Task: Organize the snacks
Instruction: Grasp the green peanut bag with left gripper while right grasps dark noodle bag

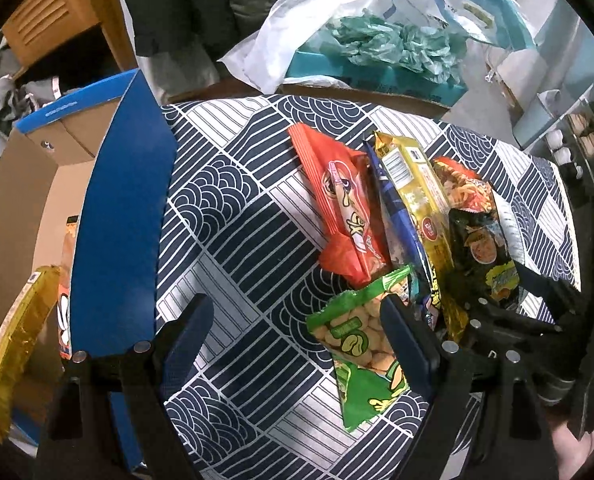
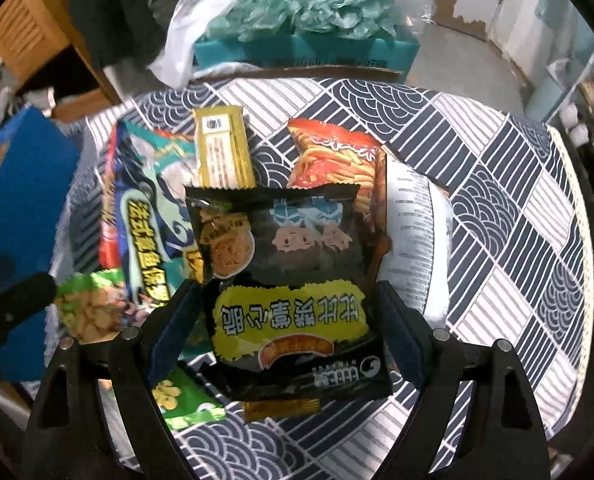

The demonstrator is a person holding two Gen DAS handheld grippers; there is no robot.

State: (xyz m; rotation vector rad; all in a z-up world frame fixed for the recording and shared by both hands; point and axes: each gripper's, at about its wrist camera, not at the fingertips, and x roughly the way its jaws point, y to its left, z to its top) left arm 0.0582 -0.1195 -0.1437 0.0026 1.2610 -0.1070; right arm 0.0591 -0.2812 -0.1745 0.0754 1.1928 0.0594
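A pile of snack packets lies on the patterned tablecloth [image 1: 237, 208]. In the left wrist view my left gripper [image 1: 297, 312] is open and empty over the cloth, its right finger beside a green peanut packet [image 1: 361, 344]. Beyond lie an orange packet [image 1: 341, 204], a blue packet [image 1: 393, 208], a gold packet [image 1: 413, 184] and a black packet [image 1: 481, 248]. In the right wrist view my right gripper [image 2: 289, 300] stands around the black packet [image 2: 289, 280], fingers at its two sides, held.
A blue-edged cardboard box [image 1: 125, 208] stands at the left with a gold packet [image 1: 13, 344] and an orange packet [image 1: 67, 292] inside. A teal box with green and white plastic bags [image 1: 381, 48] sits behind the table. A red noodle packet [image 2: 337, 156] lies behind the black one.
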